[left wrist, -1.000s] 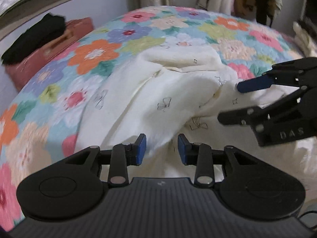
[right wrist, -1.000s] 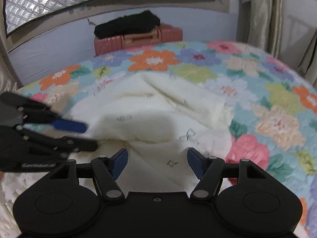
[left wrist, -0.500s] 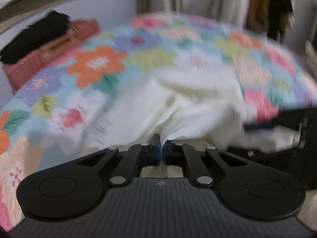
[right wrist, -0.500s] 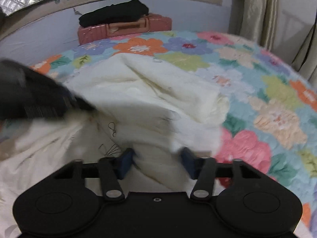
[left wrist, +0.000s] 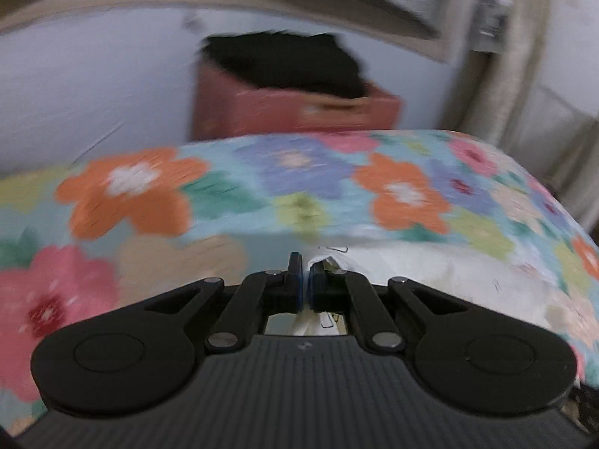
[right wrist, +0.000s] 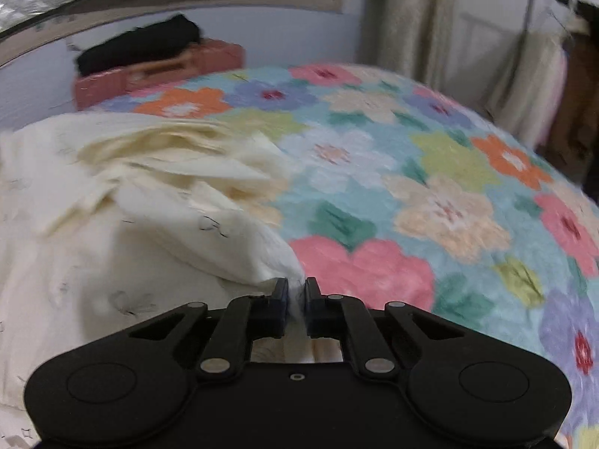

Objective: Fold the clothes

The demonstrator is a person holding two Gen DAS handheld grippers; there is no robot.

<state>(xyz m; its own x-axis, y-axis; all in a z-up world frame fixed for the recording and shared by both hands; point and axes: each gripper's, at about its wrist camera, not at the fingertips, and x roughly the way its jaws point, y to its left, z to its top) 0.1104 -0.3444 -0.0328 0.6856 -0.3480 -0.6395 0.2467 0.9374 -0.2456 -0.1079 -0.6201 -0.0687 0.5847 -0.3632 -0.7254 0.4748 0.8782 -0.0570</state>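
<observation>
Cream fabric [right wrist: 112, 232] with small dark line-drawn motifs is lying crumpled on a bed, over a quilt [right wrist: 430, 194] patterned with big orange, pink, purple and green flowers. The garment is bunching in soft folds on the left part of the bed. The left gripper [left wrist: 305, 284] is pinching a thin edge of the cloth, its fingers pressing together on it. The right gripper [right wrist: 297, 301] is clamping a gathered corner; its fingers have just been closing on the fabric. Beyond the bed, a pink suitcase [right wrist: 157, 75] is standing against the wall, with black clothing [right wrist: 138, 48] resting on top.
</observation>
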